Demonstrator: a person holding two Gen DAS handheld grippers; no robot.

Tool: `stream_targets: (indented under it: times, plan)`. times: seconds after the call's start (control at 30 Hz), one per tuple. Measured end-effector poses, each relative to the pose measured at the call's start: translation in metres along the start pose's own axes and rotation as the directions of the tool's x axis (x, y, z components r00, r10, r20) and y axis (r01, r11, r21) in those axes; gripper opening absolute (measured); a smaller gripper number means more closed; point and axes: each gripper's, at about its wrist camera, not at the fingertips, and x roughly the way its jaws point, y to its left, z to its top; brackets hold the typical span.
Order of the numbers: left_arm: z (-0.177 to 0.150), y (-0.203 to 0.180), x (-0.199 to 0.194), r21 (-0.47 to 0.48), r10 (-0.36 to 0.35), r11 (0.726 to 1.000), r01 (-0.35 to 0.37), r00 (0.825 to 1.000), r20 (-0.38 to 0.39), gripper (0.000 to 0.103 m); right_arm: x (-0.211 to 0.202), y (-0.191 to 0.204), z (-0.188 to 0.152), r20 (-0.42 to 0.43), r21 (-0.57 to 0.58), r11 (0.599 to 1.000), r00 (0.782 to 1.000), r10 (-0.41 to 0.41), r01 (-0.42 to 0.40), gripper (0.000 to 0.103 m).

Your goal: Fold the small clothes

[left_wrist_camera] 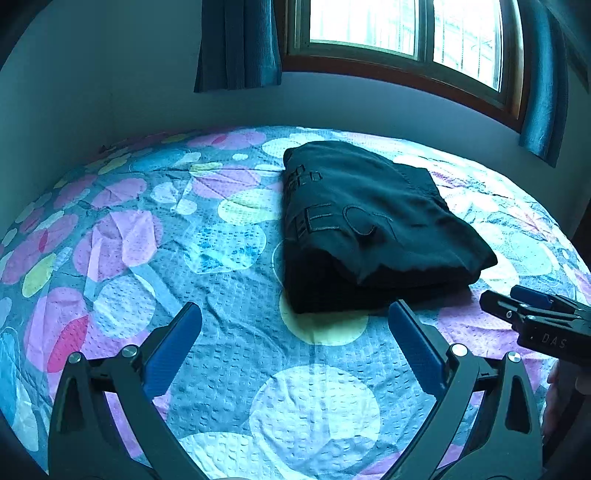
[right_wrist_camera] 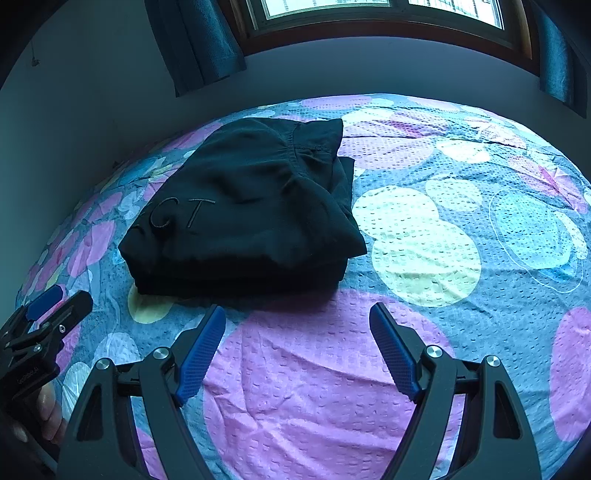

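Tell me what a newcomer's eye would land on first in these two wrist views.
First, the dark folded garment lying in a neat stack on the bedspread, whose pink, yellow and pale circles fill most of both views. Next, the left gripper and right gripper, both open and empty, just short of the garment's near edge. Behind the bed, a bright window glows between dark curtains.

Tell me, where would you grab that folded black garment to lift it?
Probably at the stacked near edge of the garment, coming in low from the front. The layers lie flat there and face both open grippers, left and right, so one at each near corner could pinch through the whole stack.
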Motion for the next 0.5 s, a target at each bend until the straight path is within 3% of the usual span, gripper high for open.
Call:
stream_targets:
  times: [0.1,0.2,0.33,0.5]
  plan:
    - [0.006,0.007,-0.001,-0.023,0.016,1.000,-0.016,1.000,-0.003,0.101,-0.001,0.001,0.000,0.001,-0.002,1.000,1.000,0.011,-0.011,0.079]
    - [0.011,0.024,0.006,-0.038,0.019,0.999,-0.021,0.998,-0.056,0.101,-0.009,-0.005,0.004,0.016,0.025,0.999,0.999,0.033,-0.033,0.079]
    - [0.036,0.073,0.025,-0.133,0.133,0.981,-0.144,0.987,-0.092,0.101,-0.018,-0.027,0.022,0.051,0.067,0.996,0.997,0.055,-0.059,0.080]
    - [0.088,0.123,0.086,-0.154,0.259,0.948,-0.277,0.958,-0.127,0.101,0.009,-0.082,0.078,0.082,0.153,0.988,0.996,-0.030,0.017,0.084]
